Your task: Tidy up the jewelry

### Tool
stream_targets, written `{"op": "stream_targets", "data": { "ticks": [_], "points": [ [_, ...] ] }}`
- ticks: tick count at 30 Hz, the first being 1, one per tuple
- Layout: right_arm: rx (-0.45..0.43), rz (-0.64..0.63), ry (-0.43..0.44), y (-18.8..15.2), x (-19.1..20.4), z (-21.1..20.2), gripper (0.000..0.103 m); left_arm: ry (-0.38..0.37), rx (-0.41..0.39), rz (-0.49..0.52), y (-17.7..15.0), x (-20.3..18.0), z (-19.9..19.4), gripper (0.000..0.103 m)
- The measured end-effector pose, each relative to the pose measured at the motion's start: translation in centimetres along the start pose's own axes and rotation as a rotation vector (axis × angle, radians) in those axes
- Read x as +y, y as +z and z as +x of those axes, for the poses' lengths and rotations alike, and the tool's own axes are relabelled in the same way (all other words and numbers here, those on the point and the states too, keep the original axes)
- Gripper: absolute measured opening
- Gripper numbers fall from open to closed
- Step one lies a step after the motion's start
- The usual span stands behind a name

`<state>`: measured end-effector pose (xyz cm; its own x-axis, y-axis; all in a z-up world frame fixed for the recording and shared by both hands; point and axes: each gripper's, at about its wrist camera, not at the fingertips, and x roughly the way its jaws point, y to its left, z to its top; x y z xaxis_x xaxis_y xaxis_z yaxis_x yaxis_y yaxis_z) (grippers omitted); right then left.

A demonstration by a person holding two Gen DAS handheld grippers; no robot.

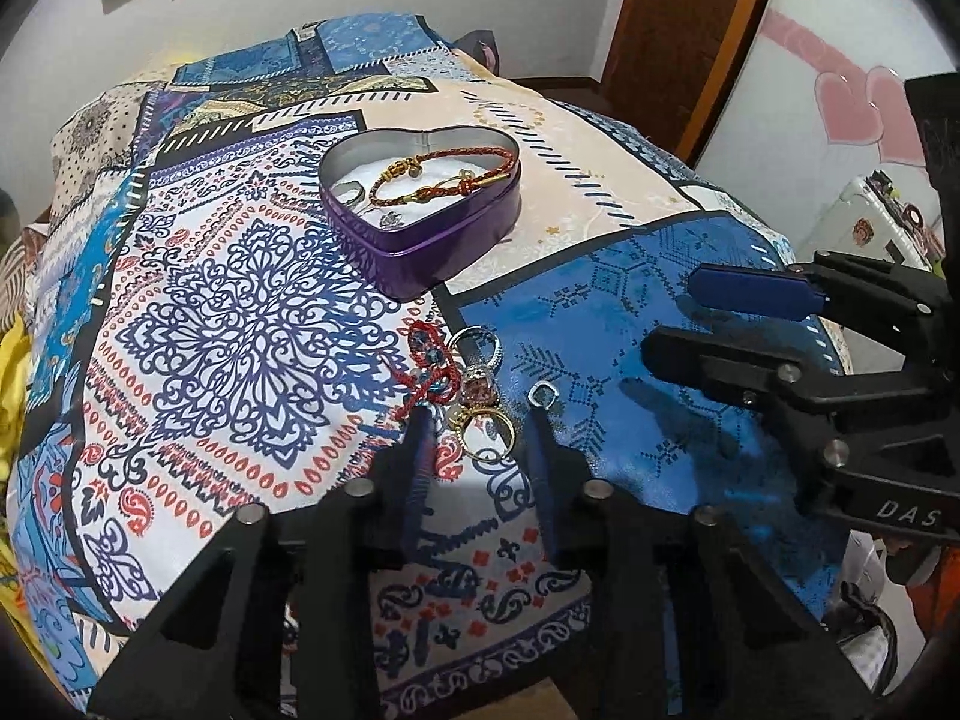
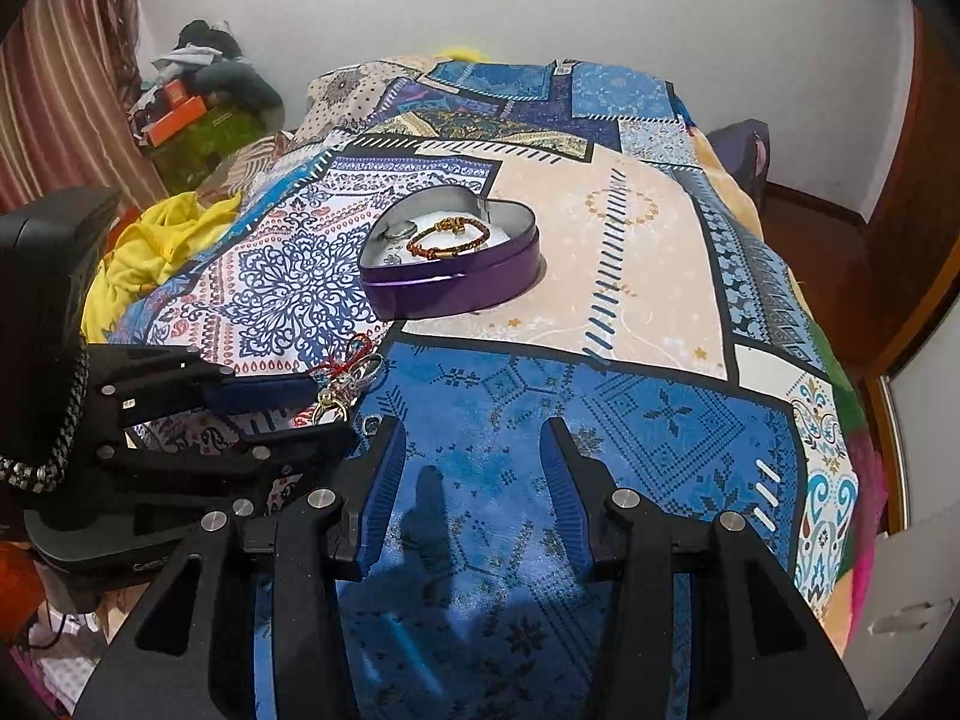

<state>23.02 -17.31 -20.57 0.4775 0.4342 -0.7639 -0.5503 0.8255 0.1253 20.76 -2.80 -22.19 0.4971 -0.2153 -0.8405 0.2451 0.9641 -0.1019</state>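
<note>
Black plastic with ribbed blue pads, the left gripper has its jaws moderately apart around a tangle of gold rings and a knotted red cord bracelet on the patchwork-print bed cover. To its right, the right gripper has its jaws wide over bare blue cloth. Farther off sits a purple heart-shaped tin, metal-walled, holding a braided red-gold bracelet.

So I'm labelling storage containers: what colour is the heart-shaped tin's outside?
Purple outside, silvery metal inside; the heart-shaped tin shows best in the left wrist view.
</note>
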Motion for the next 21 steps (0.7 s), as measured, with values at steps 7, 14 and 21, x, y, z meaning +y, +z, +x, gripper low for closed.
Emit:
{"op": "stream_targets", "data": {
  "ticks": [7, 14, 21],
  "points": [
    [0.015, -0.01, 0.028, -0.2, 0.8, 0.9, 0.043, -0.002, -0.014, -0.007, -0.4, 0.3, -0.4, 0.014],
    [0.032, -0.09, 0.051, -0.2, 2.8, 2.2, 0.043, -0.016, -0.031, -0.064, -1.3, 2.1, -1.7, 0.003],
    [0.016, -0.185, 0.012, -0.3, 4.8, 3.3, 0.022, -0.011, -0.061, -0.087, -1.5, 2.9, -3.0, 0.003]
  ]
}}
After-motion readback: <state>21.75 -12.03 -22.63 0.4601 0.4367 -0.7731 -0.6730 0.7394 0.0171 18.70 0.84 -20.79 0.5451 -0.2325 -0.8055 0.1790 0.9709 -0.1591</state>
